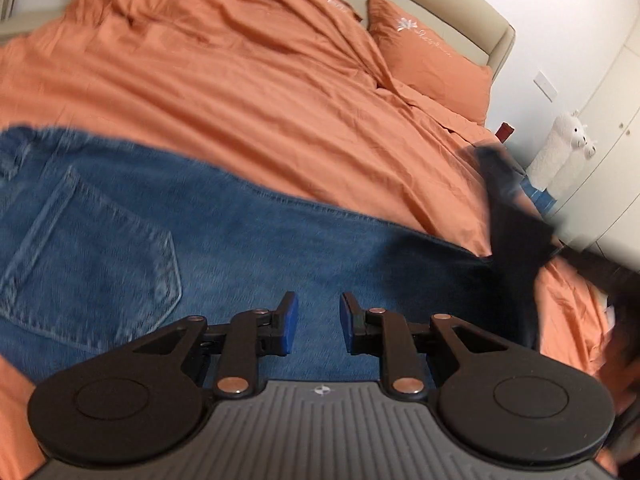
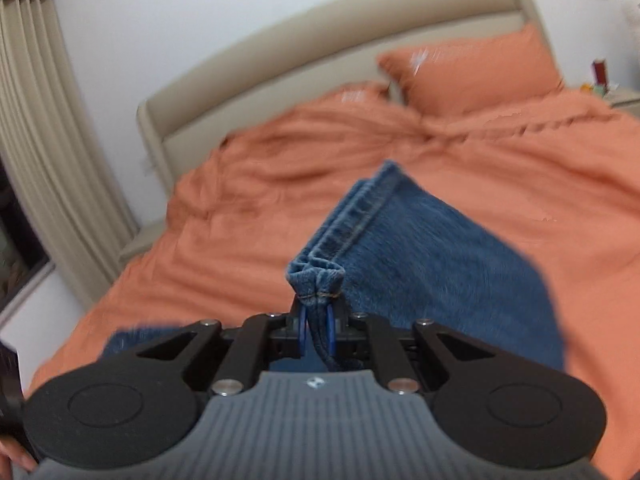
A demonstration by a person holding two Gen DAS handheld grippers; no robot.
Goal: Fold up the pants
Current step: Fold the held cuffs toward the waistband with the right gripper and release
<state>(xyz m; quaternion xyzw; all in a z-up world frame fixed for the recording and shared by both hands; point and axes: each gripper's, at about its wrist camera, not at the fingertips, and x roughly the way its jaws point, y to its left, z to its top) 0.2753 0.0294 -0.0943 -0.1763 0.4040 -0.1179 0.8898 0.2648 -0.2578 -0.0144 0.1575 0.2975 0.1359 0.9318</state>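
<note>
Left wrist view: left gripper [image 1: 319,322] sits at lower centre of the frame, its blue-padded fingers [image 1: 291,322] parted with a clear gap between them, nothing held, denim showing through the gap. Blue jeans [image 1: 224,248] lie spread across the lower half of the frame on an orange duvet [image 1: 224,80], a stitched back pocket [image 1: 88,256] at the left. Jeans run rightward to a dark, motion-blurred shape at the right edge; what it is cannot be told. An orange pillow [image 1: 430,56] with white embroidery rests at upper right against a beige headboard [image 1: 500,40]. Far right, beside the bed, a white plush llama [image 1: 566,148] stands near a white wall; a small dark red object [image 1: 504,132] stands just left of it. Right wrist view: right gripper [image 2: 316,330] at lower centre, fingers drawn close together and pinching a bunched corner of the jeans' hem [image 2: 316,280]. The pant leg [image 2: 440,264] lifts from the pinch and drapes to the centre right of the frame, hem stitching running up and right, above the duvet [image 2: 240,208]. Another patch of denim shows at lower left behind the gripper body. Pillow [image 2: 476,72] at upper right, blurred; headboard [image 2: 320,36] curves across the top; beige curtains [image 2: 36,120] hang at far left.
</note>
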